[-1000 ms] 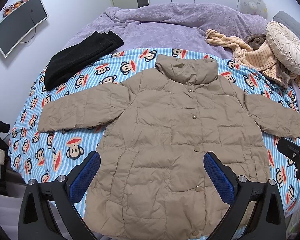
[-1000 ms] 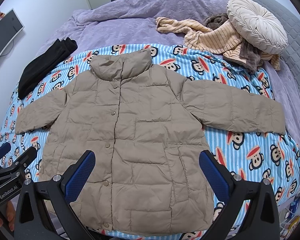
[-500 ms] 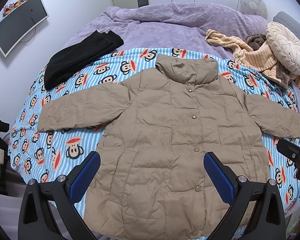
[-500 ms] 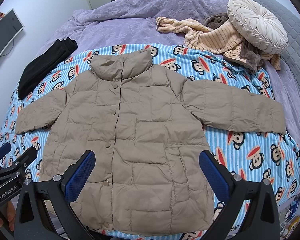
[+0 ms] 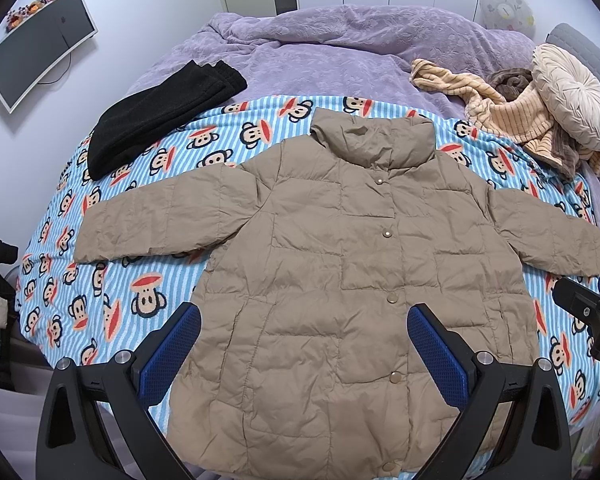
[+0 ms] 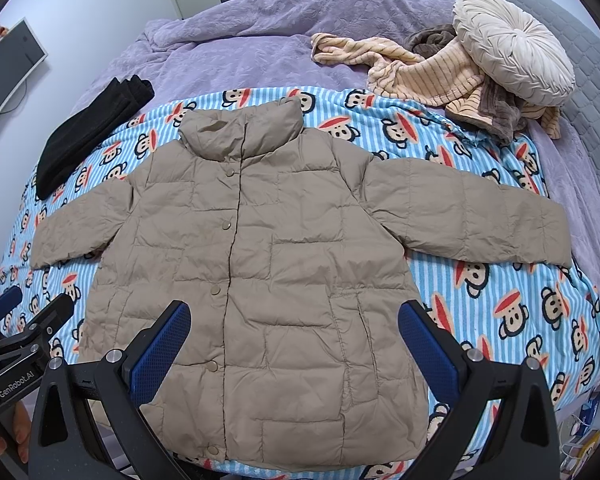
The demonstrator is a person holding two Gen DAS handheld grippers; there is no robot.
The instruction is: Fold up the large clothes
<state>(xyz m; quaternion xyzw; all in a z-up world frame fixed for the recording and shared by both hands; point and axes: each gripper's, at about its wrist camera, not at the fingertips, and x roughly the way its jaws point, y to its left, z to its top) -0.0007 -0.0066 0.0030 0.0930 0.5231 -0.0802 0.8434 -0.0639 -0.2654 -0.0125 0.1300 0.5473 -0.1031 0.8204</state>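
Bed (image 5: 340,60), purple quilted cover. On it: blue-striped monkey-print blanket (image 5: 112,280) across the near half, bearing a tan puffer jacket (image 5: 340,280) laid flat, sleeves outspread; folded black garment (image 5: 160,120) at left; striped beige clothing heap (image 5: 500,112); round cream pleated cushion (image 5: 576,96).

Looking down from just beyond the puffer jacket (image 5: 340,280) hem toward its collar; left-wrist view offset left, right-wrist right, both sharing the whole jacket.

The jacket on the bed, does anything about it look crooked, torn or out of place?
Nothing stands out. The jacket lies flat on the cartoon blanket, front up and snapped shut, both sleeves spread out to the sides, with only ordinary wrinkles. Both grippers hang open above its hem and touch nothing.
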